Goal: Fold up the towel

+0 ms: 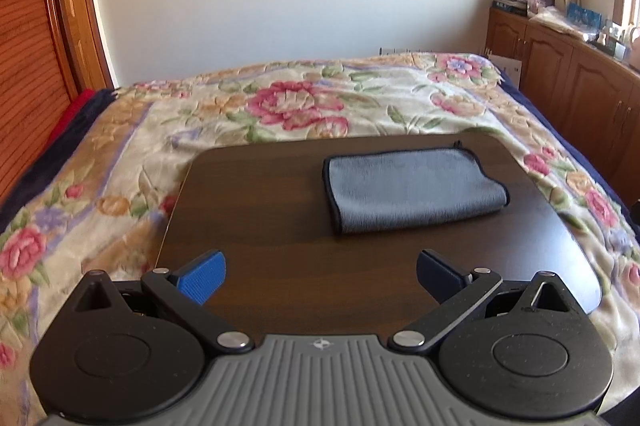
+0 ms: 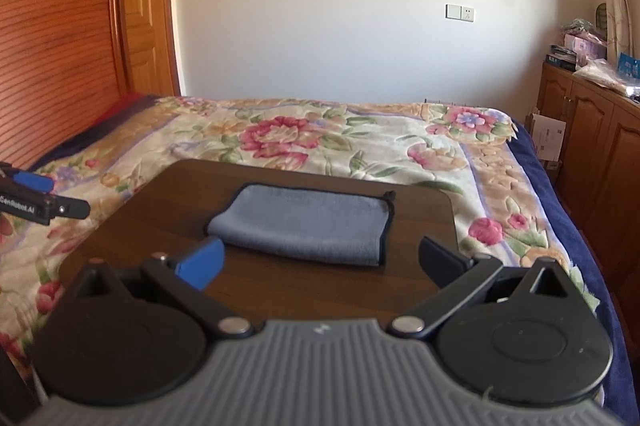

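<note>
— What is everything resting on?
— A dark wooden board (image 1: 260,218) with rounded corners, lying flat on a bed covered by a floral blanket (image 1: 300,102).
— And directly on the board?
— One grey towel (image 1: 412,190), folded, with dark edging. It lies flat toward the board's far right, its small hanging loop at the far corner.
</note>
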The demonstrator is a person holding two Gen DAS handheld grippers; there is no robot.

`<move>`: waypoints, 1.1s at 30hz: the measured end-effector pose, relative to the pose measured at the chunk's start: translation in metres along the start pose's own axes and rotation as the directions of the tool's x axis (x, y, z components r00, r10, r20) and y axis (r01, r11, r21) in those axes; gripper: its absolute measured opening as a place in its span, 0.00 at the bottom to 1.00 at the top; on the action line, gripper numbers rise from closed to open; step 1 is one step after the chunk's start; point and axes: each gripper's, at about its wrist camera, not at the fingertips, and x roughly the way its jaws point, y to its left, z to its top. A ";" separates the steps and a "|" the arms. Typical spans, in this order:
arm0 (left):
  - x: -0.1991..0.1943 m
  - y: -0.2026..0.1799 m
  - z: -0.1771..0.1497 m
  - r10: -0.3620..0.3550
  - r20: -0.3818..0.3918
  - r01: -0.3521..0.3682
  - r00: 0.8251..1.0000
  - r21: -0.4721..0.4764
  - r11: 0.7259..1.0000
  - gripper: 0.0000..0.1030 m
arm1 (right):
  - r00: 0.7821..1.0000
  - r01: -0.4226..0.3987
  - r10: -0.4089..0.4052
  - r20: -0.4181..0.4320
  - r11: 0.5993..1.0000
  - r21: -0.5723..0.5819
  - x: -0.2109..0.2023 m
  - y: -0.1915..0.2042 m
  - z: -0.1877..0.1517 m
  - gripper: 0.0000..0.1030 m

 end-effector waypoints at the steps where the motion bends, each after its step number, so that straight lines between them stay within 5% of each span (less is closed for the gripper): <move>1: 0.001 0.000 -0.004 0.002 -0.005 -0.002 1.000 0.001 1.000 0.97 | 1.000 0.000 0.000 -0.005 1.000 0.001 0.001 0.001 -0.002 1.00; 33: 0.029 -0.008 -0.060 0.045 -0.052 -0.046 0.998 -0.035 0.998 0.97 | 0.998 0.007 -0.001 -0.057 0.995 0.100 0.022 0.021 -0.042 1.00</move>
